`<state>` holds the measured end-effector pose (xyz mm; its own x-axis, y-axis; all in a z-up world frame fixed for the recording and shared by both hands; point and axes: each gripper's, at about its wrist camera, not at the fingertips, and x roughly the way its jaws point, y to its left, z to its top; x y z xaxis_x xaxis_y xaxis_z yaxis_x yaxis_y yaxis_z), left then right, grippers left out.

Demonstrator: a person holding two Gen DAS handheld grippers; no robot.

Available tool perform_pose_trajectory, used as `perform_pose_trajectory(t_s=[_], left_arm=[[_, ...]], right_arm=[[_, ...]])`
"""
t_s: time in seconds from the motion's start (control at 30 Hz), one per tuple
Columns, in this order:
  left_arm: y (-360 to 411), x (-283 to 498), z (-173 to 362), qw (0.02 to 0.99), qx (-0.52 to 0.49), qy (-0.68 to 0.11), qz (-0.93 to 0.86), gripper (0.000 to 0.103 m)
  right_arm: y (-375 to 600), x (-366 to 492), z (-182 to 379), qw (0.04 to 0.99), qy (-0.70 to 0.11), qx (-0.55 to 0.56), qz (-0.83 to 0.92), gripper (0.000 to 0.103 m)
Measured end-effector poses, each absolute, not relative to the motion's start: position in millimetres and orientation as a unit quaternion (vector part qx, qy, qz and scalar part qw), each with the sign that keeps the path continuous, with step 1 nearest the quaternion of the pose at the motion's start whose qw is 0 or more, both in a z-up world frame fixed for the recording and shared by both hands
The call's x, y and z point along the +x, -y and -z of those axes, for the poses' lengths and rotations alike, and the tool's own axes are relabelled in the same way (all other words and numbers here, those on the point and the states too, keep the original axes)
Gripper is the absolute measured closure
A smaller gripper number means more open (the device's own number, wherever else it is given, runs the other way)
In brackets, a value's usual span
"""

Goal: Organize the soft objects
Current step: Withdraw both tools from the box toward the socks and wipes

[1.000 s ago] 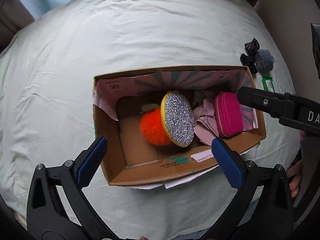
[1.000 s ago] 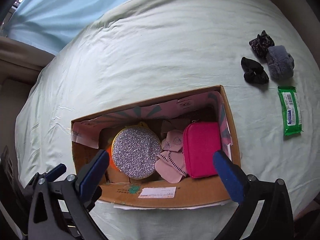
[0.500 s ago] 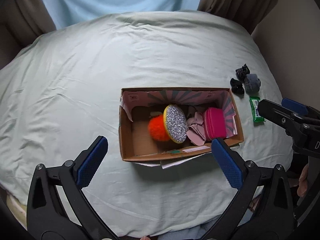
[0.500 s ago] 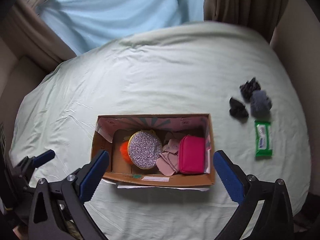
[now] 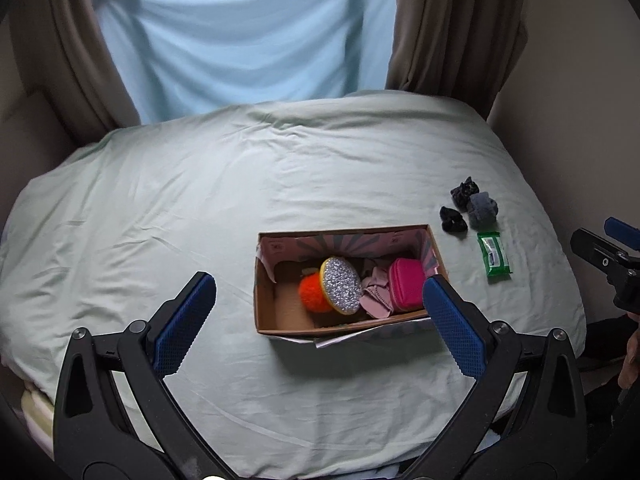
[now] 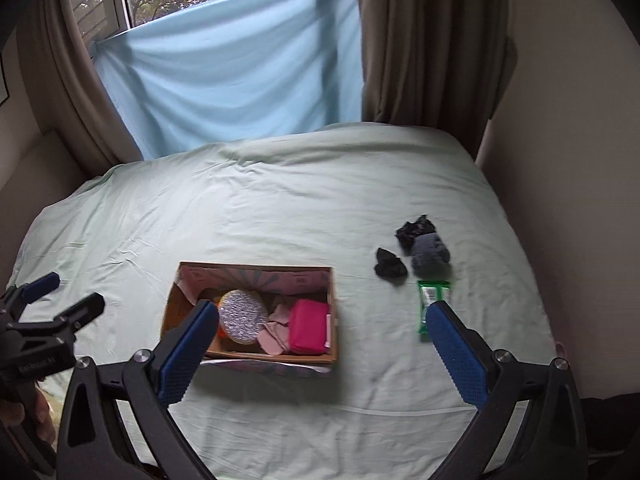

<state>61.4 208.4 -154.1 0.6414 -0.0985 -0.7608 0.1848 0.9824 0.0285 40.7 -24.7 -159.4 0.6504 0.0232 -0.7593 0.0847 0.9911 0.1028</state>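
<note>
We hold our left gripper point(image 5: 318, 300) with jaws apart over the bed point(image 5: 200, 200); the cardboard box point(image 5: 344, 324) holds soft items; right of the box lie scrunchies point(image 6: 430, 252); our right gripper point(image 6: 322, 324) gapes empty

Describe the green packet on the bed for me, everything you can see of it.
The green packet is a flat, rectangular, glossy plastic-looking pack with a white label on its top face; the print is too small to read. It lies flat on the pale bed sheet, to the right of the cardboard box and apart from it, just in front of the grey scrunchie. Nothing grips it. In the right wrist view a finger of the right gripper hides its near end.
</note>
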Motion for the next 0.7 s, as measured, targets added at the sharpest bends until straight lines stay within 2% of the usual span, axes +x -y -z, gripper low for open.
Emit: perform_pose_trajectory(t_s=[0.5, 0.7], left_arm=[[-82, 56, 150, 0.901, 0.06, -0.415, 0.107, 0.0], [-16, 75, 171, 0.89, 0.057, -0.439, 0.112, 0.0]], right_arm=[[133, 17, 151, 0.915, -0.396, 0.071, 0.022, 0.0], [185, 34, 160, 0.911, -0.408, 0.066, -0.002, 0.0]])
